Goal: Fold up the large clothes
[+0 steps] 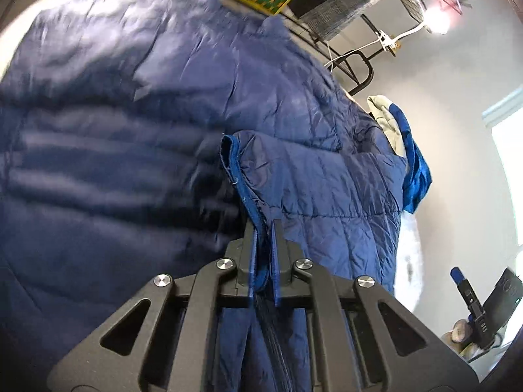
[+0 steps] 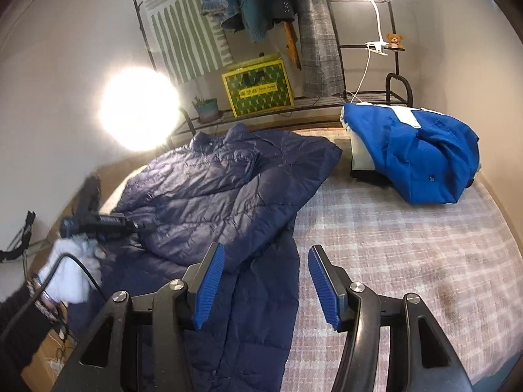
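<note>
1. Left tool (image 1: pixel 263 225) is clenched on the zipper edge of the navy quilted jacket (image 1: pixel 310 176); fabric is pinched between its fingers, and the rest of the jacket fills that view, partly blurred.
2. Right tool (image 2: pixel 266 254) is released, jaws spread wide, holding nothing, hovering above the jacket's lower edge and the bed (image 2: pixel 408 245).
3. Navy quilted jacket (image 2: pixel 222 189) lies on the left half of the bed's plaid cover, one flap folded across its body.
4. Bright blue and white garment (image 2: pixel 418 150) sits bunched at the far right of the bed, well apart from the jacket.
5. Yellow-green box (image 2: pixel 258 89) stands on the rack behind the bed, hanging clothes (image 2: pixel 242 3) above it.
</note>
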The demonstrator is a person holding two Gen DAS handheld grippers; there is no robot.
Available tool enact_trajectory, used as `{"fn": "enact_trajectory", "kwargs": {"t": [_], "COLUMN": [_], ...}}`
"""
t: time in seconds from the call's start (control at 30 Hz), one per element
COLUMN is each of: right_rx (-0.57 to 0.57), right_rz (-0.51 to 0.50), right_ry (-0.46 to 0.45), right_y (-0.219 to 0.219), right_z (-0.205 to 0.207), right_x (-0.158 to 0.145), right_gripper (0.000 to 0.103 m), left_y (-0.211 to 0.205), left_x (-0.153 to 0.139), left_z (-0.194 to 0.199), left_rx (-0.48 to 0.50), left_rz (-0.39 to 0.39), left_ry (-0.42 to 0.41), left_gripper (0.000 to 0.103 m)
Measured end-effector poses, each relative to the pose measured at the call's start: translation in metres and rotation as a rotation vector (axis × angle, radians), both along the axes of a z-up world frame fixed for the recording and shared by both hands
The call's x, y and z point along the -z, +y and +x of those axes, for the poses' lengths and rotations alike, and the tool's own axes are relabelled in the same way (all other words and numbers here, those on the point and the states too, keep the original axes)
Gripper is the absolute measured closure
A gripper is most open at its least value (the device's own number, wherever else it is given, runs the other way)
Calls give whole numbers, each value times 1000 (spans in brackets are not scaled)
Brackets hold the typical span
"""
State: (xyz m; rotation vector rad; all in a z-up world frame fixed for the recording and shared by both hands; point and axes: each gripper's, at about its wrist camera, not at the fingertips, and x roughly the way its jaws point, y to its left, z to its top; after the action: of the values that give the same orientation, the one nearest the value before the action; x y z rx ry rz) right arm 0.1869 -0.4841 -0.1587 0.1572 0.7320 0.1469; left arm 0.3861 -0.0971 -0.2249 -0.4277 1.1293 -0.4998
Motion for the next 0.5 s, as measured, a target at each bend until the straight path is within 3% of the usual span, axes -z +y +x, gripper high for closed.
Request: {"fn": "enact_trajectory", "kwargs": {"t": [0.33,0.37,0.47,0.5], "right_rx": [-34,-32,-45,-35], "right_rz": [-27,-37,-71,-95], "right_ry": [93,109,150,160], "right_y": [6,7,15,17], "right_z": [65,74,99,105], "right_x": [43,49,67,72], "right_gripper": [46,46,47,47], "left_y": [3,6,15,10], "left_x": [-67,-70,-85,-91], "left_z": [50,53,51,46], "left_rx": [-4,-9,2,26], "left_rz": [143,105,-140,-148], "left_ry": [-251,-245,-201,-214], "left_gripper": [100,100,100,100]}}
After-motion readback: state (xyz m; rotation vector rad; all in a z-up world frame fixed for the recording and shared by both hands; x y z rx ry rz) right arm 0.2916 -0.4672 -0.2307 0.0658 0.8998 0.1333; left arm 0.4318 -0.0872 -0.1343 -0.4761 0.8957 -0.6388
